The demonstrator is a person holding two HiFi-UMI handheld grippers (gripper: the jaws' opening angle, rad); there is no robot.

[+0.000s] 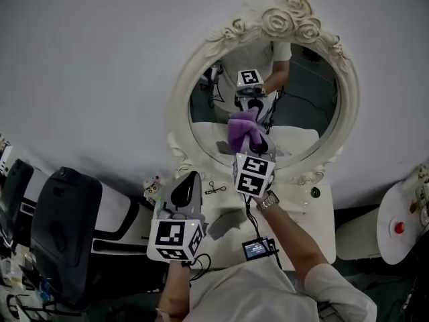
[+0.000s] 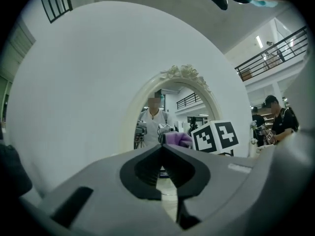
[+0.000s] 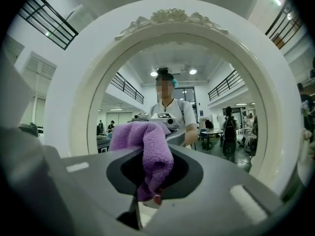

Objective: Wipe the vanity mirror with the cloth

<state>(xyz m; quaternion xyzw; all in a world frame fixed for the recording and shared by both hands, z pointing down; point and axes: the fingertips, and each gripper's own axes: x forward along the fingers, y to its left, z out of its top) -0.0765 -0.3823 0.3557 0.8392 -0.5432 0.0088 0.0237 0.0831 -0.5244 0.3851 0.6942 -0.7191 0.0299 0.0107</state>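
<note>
Readable text, numbers, brands: none. On left marker cube [image 1: 175, 239] and right marker cube [image 1: 253, 174]: black-and-white square patterns only.

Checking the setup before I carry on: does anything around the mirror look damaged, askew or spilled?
Nothing stands out. The vanity mirror stands upright with its frame intact. The purple cloth is clamped in the right hand-held gripper, up at the glass. The left hand-held gripper is shut and empty, lower down.

Mirror glass [image 1: 308, 106] free above and right of right tool [image 1: 261, 143]; carved frame [image 1: 179, 92] walls it all round. Surface [image 1: 312, 213] open at right (small green object [image 1: 315, 192] near frame base)
</note>
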